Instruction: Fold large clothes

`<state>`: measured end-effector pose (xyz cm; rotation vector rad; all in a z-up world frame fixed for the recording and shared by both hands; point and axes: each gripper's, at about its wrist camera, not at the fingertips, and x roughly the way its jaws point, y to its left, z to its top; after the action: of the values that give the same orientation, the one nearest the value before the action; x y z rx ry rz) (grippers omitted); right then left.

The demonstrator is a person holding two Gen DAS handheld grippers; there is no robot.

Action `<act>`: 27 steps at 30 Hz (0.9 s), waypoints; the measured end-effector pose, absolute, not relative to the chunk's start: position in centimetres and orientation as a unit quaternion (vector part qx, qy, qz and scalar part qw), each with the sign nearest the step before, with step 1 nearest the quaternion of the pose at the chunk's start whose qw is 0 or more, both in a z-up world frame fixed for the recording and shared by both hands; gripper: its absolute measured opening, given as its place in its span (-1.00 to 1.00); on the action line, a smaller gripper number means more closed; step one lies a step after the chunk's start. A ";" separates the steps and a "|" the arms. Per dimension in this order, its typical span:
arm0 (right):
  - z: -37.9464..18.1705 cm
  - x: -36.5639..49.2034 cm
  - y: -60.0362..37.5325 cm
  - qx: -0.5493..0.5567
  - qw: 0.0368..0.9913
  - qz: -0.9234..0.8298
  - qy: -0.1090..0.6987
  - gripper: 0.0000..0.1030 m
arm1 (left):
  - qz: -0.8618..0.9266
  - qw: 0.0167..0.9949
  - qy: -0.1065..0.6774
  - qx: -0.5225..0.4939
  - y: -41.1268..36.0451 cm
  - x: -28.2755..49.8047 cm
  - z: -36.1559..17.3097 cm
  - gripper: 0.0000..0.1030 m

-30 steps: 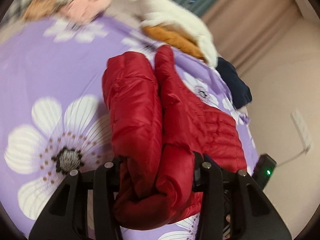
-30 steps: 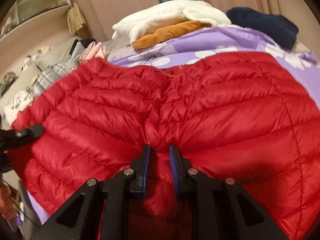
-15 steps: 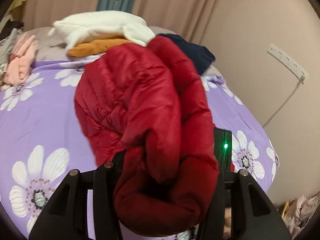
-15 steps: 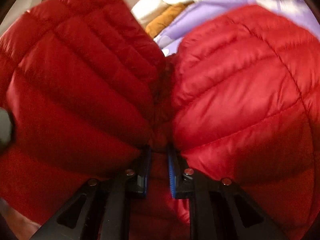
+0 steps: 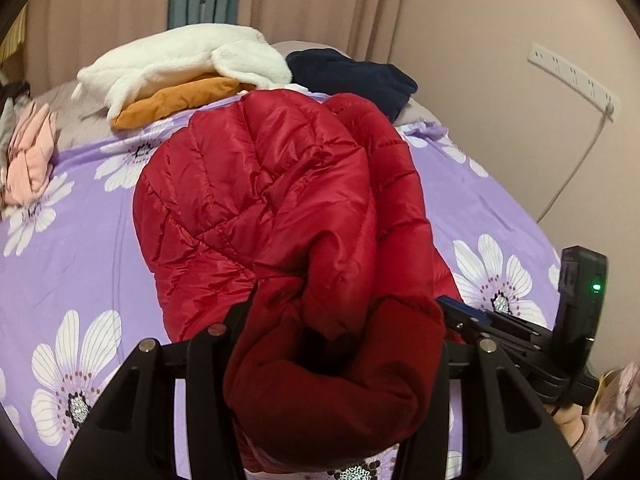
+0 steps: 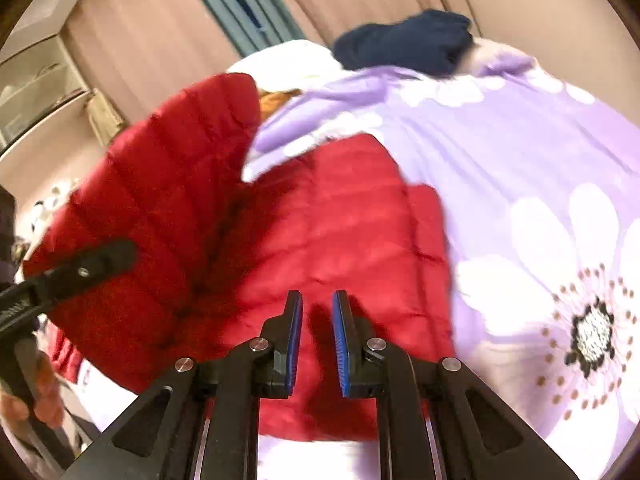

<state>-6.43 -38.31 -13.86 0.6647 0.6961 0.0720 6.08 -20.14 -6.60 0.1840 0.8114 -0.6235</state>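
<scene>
The jaws of the left gripper (image 5: 340,344) pinch a thick bunched fold of one red quilted jacket (image 5: 280,208), lifting it off the bed (image 5: 80,240). The jaws of the right gripper (image 6: 316,336) are nearly pressed together with a narrow gap between the blue pads; nothing sits between them, and the jacket lies just beneath. Both grippers angle downward. The jacket rests mid-bed on a purple sheet with white flowers. Beyond lie four other clothes: one white fleece (image 5: 180,60) on one orange garment (image 5: 180,100), one navy garment (image 5: 352,76), one pink garment (image 5: 32,156). No writing is readable.
</scene>
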 end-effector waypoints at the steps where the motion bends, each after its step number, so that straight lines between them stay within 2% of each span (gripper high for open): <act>1: -14.7 -6.1 -38.2 0.329 0.878 0.040 0.345 -0.72 | -0.299 0.868 0.386 0.095 -20.5 6.1 -6.8 -0.09; 8: -18.1 -5.5 -39.5 0.438 0.819 0.109 0.353 -0.72 | -0.296 0.856 0.388 0.172 -23.6 5.2 -9.1 0.04; 10: -17.9 -6.2 -40.7 0.484 0.797 0.132 0.337 -0.64 | -0.296 0.855 0.387 0.181 -23.8 4.9 -9.4 0.04; 11: -17.5 -6.6 -41.0 0.504 0.790 0.150 0.315 -0.36 | -0.295 0.855 0.385 0.186 -23.9 4.7 -9.4 0.04; 12: -17.0 -7.0 -41.4 0.519 0.785 0.166 0.294 0.03 | -0.295 0.854 0.384 0.189 -23.9 4.6 -9.5 0.04; 14: -15.7 -7.3 -42.2 0.543 0.775 0.196 0.257 0.35 | -0.296 0.853 0.383 0.194 -24.1 4.5 -9.6 0.05; 22: -10.9 -4.1 -40.9 0.527 0.769 0.259 0.252 0.41 | -0.305 0.847 0.375 0.219 -24.7 4.1 -9.9 0.07; 26: -9.7 -1.5 -39.7 0.475 0.793 0.237 0.300 0.41 | -0.310 0.844 0.372 0.231 -24.9 4.1 -10.0 0.12; 27: -10.1 -0.9 -39.8 0.469 0.794 0.233 0.308 0.29 | -0.311 0.843 0.372 0.233 -25.0 4.1 -10.1 0.12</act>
<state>-0.87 -39.83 -10.06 1.0078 0.6624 0.5001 4.06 -24.98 -10.08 0.4911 0.7859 -0.6577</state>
